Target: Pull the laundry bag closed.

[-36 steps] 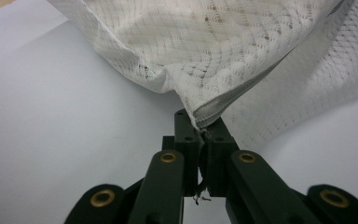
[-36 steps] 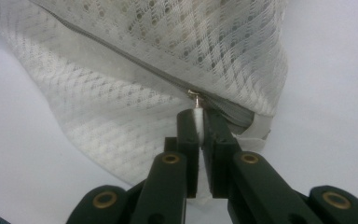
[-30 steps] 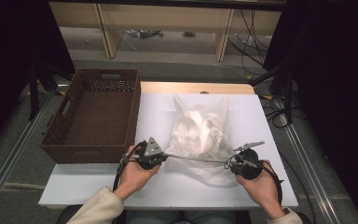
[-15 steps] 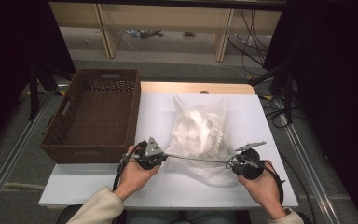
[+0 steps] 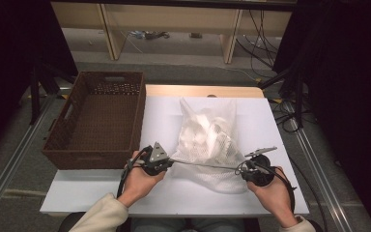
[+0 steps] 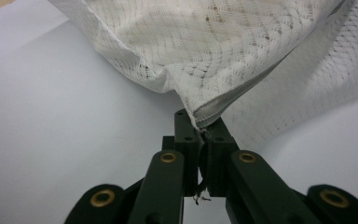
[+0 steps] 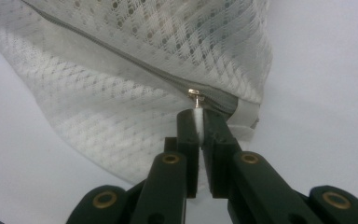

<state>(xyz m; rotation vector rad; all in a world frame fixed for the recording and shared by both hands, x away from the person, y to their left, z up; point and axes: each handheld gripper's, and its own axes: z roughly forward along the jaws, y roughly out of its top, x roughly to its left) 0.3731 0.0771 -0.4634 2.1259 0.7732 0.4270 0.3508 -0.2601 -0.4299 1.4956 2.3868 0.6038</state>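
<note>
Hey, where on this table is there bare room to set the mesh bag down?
Bare white table runs along the near edge, between the wicker basket and the hands. Another strip lies right of the mesh bag, toward the far right corner. The basket looks empty too. The middle is crowded: bag, left gripper, right gripper.

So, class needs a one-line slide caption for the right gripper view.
Right tongs shut on the zipper pull of a white mesh bag on a white table.
</note>
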